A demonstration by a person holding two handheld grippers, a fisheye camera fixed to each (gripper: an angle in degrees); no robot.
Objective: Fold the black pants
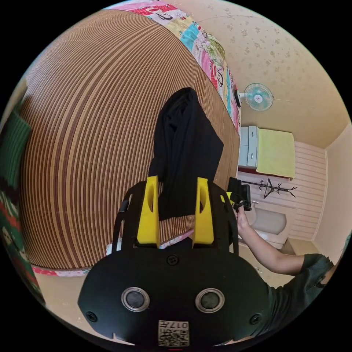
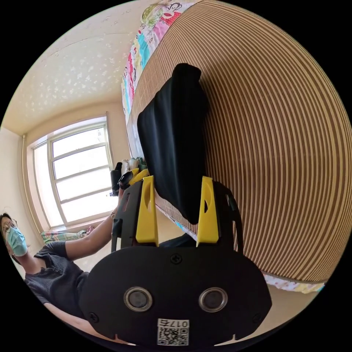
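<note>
Black pants point(image 1: 185, 146), bunched into a long dark heap on the striped mat point(image 1: 91, 146) of the bed, near its edge. Left tool point(image 1: 176, 183): jaws spread, pants lying just beyond and between the tips, contact unclear. Right tool point(image 2: 178, 181): jaws spread likewise, same heap just ahead. Near end of pants hidden behind both tools; folds lost in the black.

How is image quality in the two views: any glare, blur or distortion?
Left gripper view: sharp, evenly lit, fisheye bows the striped mat; black pants lose fold detail. Right gripper view: window blown out white, pants near featureless, mat stripes curved.
</note>
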